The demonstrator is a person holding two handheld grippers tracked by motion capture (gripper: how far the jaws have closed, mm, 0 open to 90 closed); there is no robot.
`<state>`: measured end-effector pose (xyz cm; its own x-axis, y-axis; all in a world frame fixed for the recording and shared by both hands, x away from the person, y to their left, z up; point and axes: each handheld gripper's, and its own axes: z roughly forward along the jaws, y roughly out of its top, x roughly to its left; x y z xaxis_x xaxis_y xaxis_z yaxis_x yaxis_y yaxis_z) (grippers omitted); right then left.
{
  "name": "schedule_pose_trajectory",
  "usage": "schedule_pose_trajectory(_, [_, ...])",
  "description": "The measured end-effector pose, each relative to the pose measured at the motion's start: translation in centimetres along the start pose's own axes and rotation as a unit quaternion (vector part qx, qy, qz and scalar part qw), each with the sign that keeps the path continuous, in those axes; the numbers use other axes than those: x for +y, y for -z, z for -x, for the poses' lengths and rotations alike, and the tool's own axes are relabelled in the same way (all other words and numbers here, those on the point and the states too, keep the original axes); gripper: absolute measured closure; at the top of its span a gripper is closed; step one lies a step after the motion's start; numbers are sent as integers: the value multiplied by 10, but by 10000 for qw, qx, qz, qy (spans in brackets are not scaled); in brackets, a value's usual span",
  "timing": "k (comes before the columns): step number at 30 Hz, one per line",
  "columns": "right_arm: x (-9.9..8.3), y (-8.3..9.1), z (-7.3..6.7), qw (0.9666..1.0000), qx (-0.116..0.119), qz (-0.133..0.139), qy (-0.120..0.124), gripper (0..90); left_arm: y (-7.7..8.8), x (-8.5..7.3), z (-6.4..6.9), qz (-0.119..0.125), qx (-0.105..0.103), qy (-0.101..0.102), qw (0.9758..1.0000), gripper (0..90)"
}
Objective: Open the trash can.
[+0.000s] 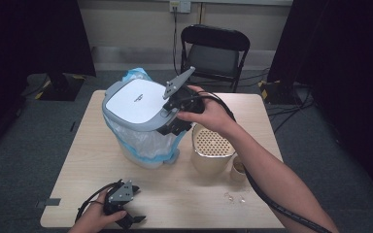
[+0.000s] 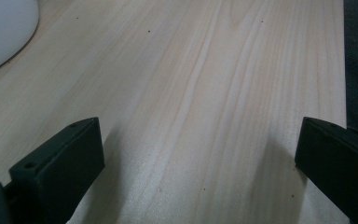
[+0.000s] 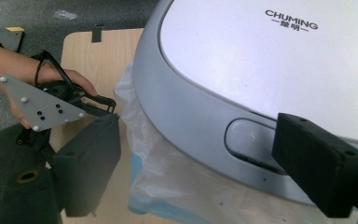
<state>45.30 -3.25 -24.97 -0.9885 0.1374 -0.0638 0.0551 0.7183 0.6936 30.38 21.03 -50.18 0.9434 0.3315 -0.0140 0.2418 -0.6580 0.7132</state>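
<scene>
Grey bin rim sits between right gripper open jaws.

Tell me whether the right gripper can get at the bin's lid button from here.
Probably yes: the right gripper hangs open right at the lid button on the bin, nothing between them.

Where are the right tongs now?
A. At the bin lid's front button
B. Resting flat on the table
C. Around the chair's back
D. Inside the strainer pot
A: the right tongs stand open at the bin lid, jaws either side of its button.
</scene>
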Motion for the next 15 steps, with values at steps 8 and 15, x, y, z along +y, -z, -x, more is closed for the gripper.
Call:
schedule_pose_trajectory(8, [1, 0, 1, 9999, 52, -88, -57, 133, 0, 0, 0, 7, -9, -1, 10000, 5])
schedule_pose_trajectory(15, [-5, 14, 0, 9996, -48, 277, -13, 150, 0, 0, 0, -20, 7, 7, 10000, 1])
